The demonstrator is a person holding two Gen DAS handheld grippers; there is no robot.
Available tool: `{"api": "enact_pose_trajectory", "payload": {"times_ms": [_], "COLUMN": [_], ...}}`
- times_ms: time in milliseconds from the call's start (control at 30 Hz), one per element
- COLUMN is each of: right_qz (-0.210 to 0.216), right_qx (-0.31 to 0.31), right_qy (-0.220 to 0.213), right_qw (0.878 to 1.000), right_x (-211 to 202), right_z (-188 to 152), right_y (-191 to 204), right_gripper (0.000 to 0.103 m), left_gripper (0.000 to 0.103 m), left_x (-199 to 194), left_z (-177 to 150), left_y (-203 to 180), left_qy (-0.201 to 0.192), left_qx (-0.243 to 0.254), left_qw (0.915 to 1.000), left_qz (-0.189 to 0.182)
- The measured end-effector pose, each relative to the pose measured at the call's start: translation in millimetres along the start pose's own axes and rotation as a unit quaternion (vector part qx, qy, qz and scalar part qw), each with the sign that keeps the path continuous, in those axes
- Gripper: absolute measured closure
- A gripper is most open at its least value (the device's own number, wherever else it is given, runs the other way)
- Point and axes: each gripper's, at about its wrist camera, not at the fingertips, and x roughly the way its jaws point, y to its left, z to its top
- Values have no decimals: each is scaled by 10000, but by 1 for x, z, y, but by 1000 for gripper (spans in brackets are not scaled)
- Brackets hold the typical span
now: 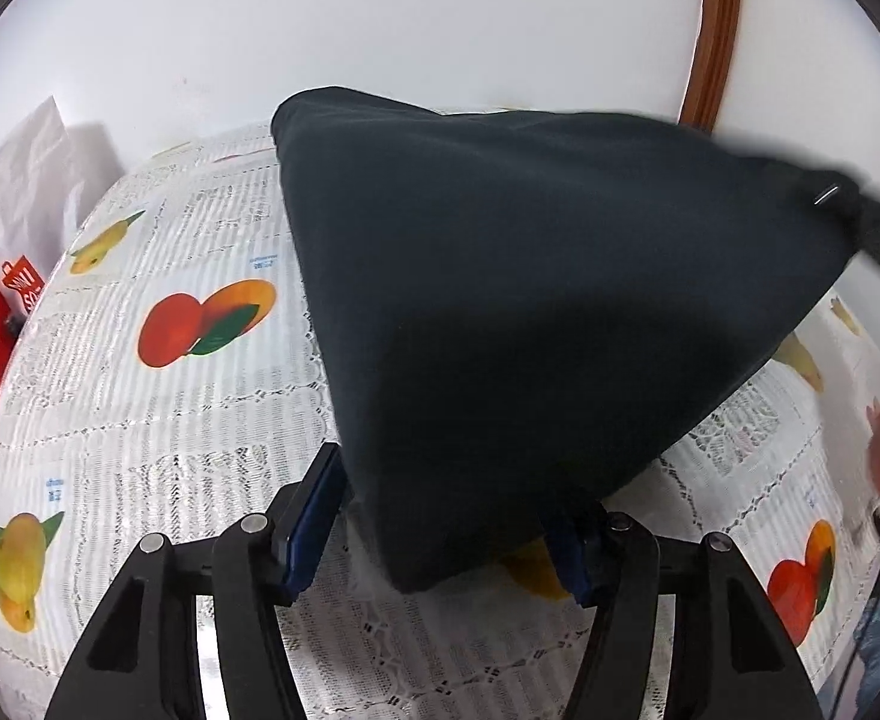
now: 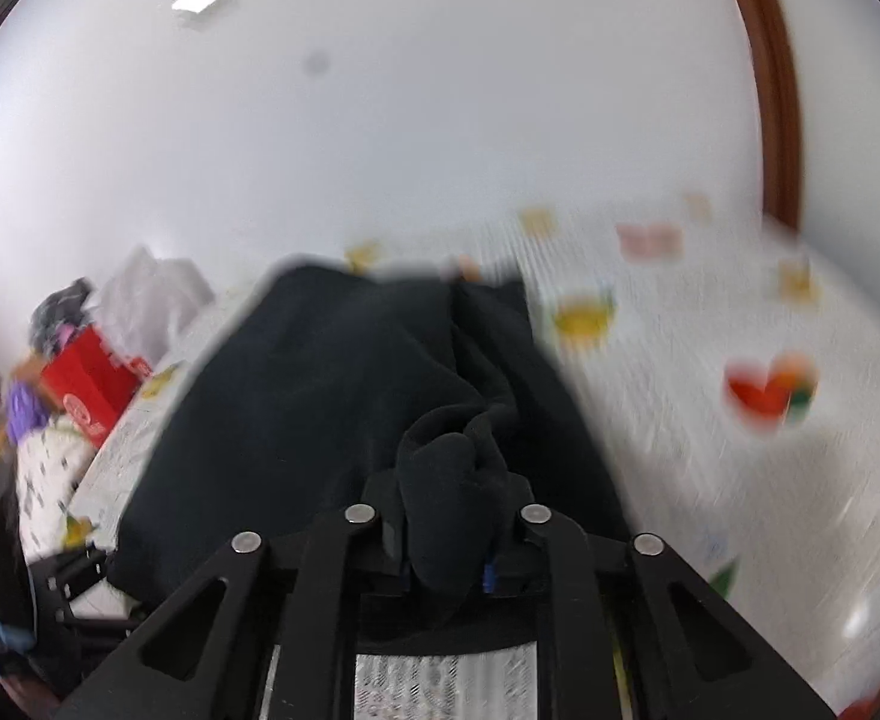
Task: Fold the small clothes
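Dark garment (image 1: 530, 300) lifted above the fruit-print surface (image 1: 158, 420), stretched like a sail between the two claws. Right claw (image 2: 446, 546) clamped on a bunched wad of the cloth; the right wrist view is motion-blurred. Left claw (image 1: 446, 534): fingers stand apart with the hanging corner draped between them, so it looks open, cloth not pinched. Fabric reads soft, limp, fairly thick fleece, light, not slippery; it will sag and bunch. Best held at corners or hem edges, kept taut before laying flat to fold
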Motion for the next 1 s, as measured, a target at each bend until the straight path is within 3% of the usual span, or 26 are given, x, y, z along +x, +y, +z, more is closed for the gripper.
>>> {"api": "enact_pose_trajectory", "payload": {"times_ms": [67, 100, 200, 267, 333, 500, 667, 767, 833, 900, 1000], "right_qz": [195, 13, -517, -639, -731, -933, -1124, -1158, -1079, -940, -1000], "right_qx": [286, 328, 442, 592, 627, 327, -81, -200, -255, -243, -243], "right_qy": [-361, -369, 425, 930, 1133, 1317, 1276, 1147, 1128, 1174, 1534], "right_qw": [9987, 9988, 9968, 9918, 9889, 9864, 9854, 9864, 9874, 9883, 9828], "right_x": [-21, -24, -2, 16, 22, 20, -14, -24, -21, -11, 11], "right_z": [1, 0, -11, -21, -28, -25, -4, 12, 19, 18, 0], "right_y": [-13, -20, -42, -53, -54, -46, -45, -44, -39, -35, -33], "right_gripper": [90, 90, 90, 89, 86, 79, 69, 67, 66, 66, 66], "left_gripper": [44, 44, 44, 44, 45, 69, 69, 69, 69, 62, 62], "left_x": [0, 0, -1, -1, -2, -13, -37, -61, -78, -89, -87], "left_z": [-1, -2, -3, -5, -6, -7, -22, -27, -22, -12, 7], "left_y": [2, 3, 5, 4, 5, 9, 16, 24, 28, 28, 26], "left_qy": [4, -3, -20, -29, -32, 40, 211, 33, -208, -397, -491], "left_qx": [-14, -14, -21, -12, -45, -69, -42, -177, -254, -258, -304], "left_qw": [10000, 10000, 10000, 10000, 10000, 9998, 9987, 9975, 9963, 9957, 9953], "left_qz": [7, 18, 27, 34, 1, -208, -452, -678, -800, -796, -774]}}
